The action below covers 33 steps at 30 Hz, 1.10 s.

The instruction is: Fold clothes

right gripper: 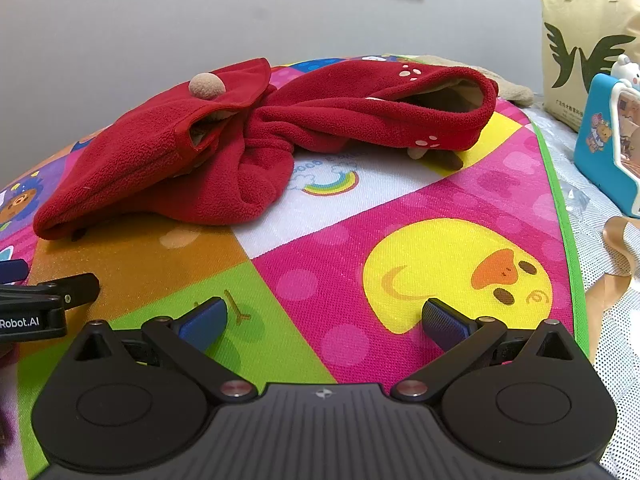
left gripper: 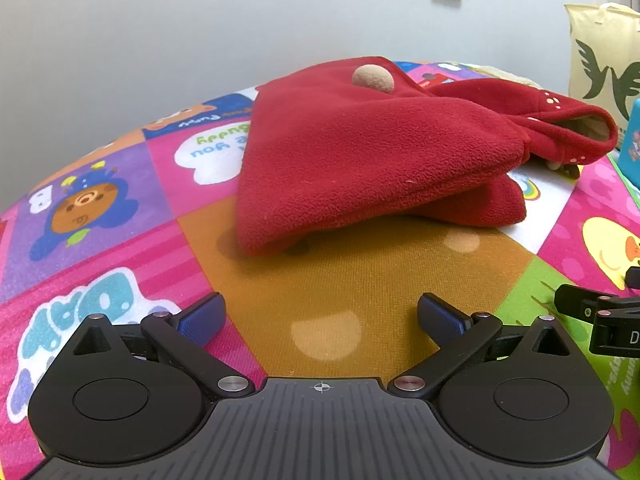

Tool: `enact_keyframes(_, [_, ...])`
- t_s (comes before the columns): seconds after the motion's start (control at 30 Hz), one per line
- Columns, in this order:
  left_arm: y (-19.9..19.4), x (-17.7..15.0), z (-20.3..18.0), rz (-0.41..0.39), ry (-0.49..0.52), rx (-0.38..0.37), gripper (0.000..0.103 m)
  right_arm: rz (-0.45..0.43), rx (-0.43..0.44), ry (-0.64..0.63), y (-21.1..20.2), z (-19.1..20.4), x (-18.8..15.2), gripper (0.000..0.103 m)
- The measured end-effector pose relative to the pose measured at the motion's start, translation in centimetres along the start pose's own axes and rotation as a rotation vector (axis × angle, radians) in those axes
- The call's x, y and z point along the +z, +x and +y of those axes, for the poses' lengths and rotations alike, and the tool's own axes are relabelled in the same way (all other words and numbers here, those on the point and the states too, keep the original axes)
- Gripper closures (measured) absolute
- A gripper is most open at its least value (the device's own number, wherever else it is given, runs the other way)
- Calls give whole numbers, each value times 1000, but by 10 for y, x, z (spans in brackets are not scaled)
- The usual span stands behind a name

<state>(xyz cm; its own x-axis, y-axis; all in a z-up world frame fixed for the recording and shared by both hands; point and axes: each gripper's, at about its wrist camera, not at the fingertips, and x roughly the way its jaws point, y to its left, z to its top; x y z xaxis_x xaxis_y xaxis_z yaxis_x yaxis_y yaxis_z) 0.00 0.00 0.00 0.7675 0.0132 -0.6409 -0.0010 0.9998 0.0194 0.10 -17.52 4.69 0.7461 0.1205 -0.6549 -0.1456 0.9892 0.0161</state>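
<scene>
A red fleece garment [left gripper: 360, 152] with a tan pom-pom [left gripper: 373, 78] lies bunched on the colourful play mat [left gripper: 344, 280]. In the right wrist view the red fleece garment [right gripper: 224, 148] spreads across the mat's far half, its tan-lined opening [right gripper: 448, 100] facing right. My left gripper [left gripper: 320, 316] stands open over the brown square, short of the garment's near edge. My right gripper [right gripper: 324, 320] stands open over the green and pink squares, nothing between its fingers. Part of the left gripper [right gripper: 48, 300] shows at the right wrist view's left edge.
A grey wall rises behind the mat. A cream bag [right gripper: 584, 48] with a green wing print and a blue toy box [right gripper: 604, 152] stand at the right. The mat's green border [right gripper: 564, 216] runs down the right side, with dotted white fabric [right gripper: 616, 320] beyond it.
</scene>
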Motion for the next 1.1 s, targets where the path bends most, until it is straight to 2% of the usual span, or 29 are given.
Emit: enact_keyframes(1.1, [-1,0,0,0,-5,-4,0,1,4,1,-1,-2,1,0])
